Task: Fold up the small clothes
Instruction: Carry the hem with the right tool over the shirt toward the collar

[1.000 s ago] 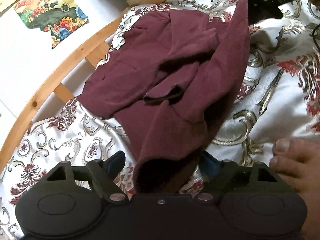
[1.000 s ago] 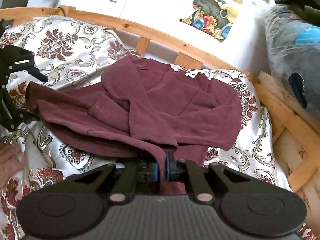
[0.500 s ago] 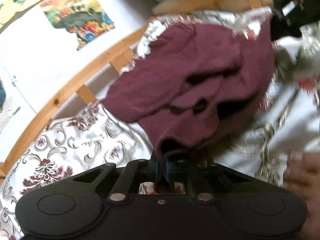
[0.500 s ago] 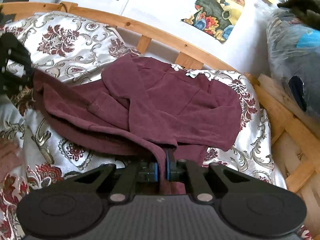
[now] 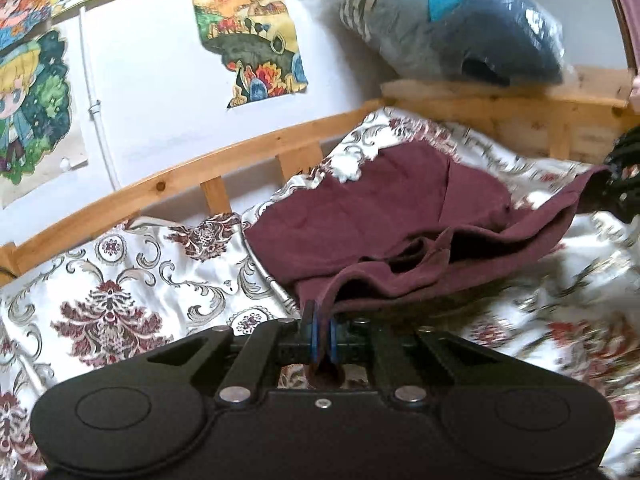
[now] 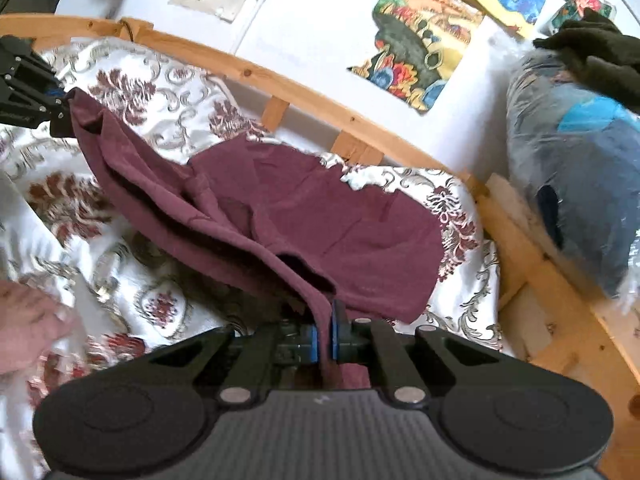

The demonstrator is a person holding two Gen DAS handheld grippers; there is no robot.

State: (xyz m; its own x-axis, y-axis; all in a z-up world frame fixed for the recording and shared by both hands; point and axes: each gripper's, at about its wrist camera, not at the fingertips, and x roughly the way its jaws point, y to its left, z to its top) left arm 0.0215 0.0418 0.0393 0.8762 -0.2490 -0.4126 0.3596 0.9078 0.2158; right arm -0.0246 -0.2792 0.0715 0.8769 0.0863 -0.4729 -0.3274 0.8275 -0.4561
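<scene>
The left tongs [image 5: 322,330] and right tongs [image 6: 325,334] are each clamping an edge of the maroon cotton garment [image 6: 320,216], which is stretching between them above the floral satin bedspread [image 5: 120,280].

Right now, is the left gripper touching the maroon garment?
Touching. The left wrist view shows the left gripper with its blue pads pinched shut on the maroon garment's edge.

Wooden rail [image 5: 168,184] and bagged bundle [image 6: 576,184] beyond bedspread [image 5: 132,280]

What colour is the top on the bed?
Dark maroon top, clearest in the right wrist view.
</scene>
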